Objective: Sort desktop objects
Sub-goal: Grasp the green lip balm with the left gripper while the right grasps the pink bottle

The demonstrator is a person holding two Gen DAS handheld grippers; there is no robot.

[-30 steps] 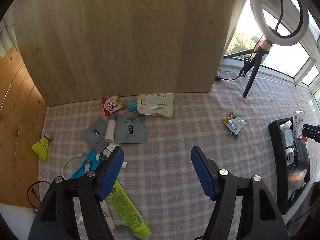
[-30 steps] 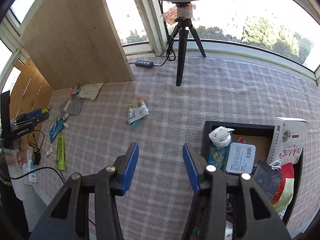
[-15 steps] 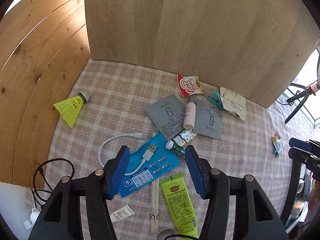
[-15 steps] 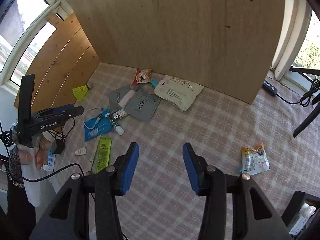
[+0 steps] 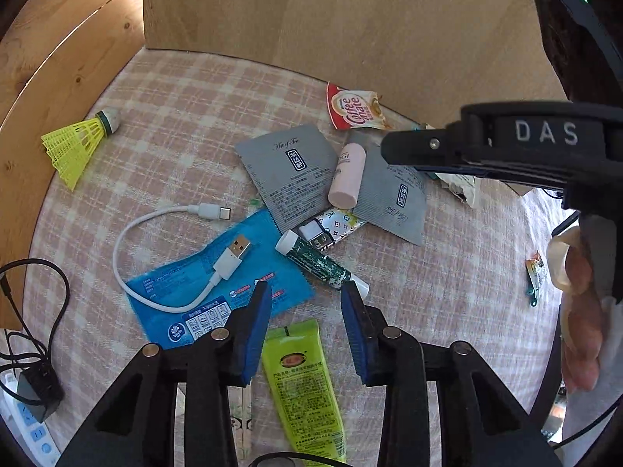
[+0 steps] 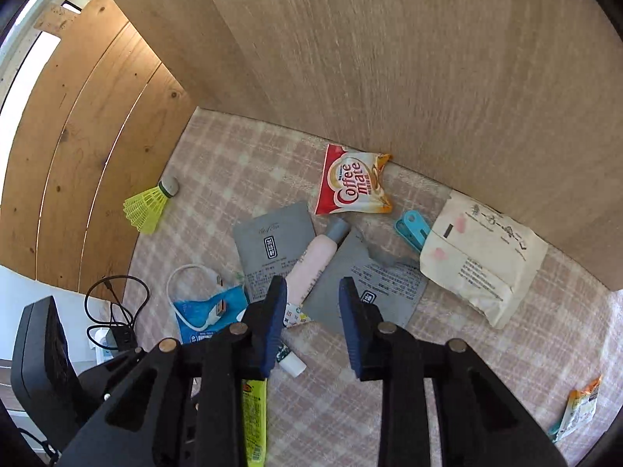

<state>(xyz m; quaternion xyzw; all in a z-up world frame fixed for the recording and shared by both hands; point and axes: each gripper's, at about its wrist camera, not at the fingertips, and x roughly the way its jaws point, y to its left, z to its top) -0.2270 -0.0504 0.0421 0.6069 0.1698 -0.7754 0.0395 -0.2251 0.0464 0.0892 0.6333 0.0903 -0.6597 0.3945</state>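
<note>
A pile of small objects lies on the checked cloth. My left gripper [image 5: 305, 292] is open and empty, just above the top of a green tube [image 5: 301, 381], next to a blue packet [image 5: 175, 295] with a white USB cable [image 5: 155, 233] and a dark green tube [image 5: 317, 264]. My right gripper [image 6: 311, 286] is open and empty over a pink bottle [image 6: 311, 264] and two grey sachets [image 6: 272, 241]. The right gripper also shows in the left wrist view [image 5: 389, 148], above the pink bottle [image 5: 348, 179].
A Coffee mate packet [image 6: 352, 185], a teal clip [image 6: 410, 229] and a cream paper packet [image 6: 479, 260] lie by the wooden back board [image 6: 389, 58]. A yellow shuttlecock [image 5: 76, 140] sits far left. A power strip [image 5: 27, 408] lies at the left edge.
Both grippers have moved forward and down onto the pile. The right gripper has come in over the pink bottle and now fills the right of the left wrist view.
</note>
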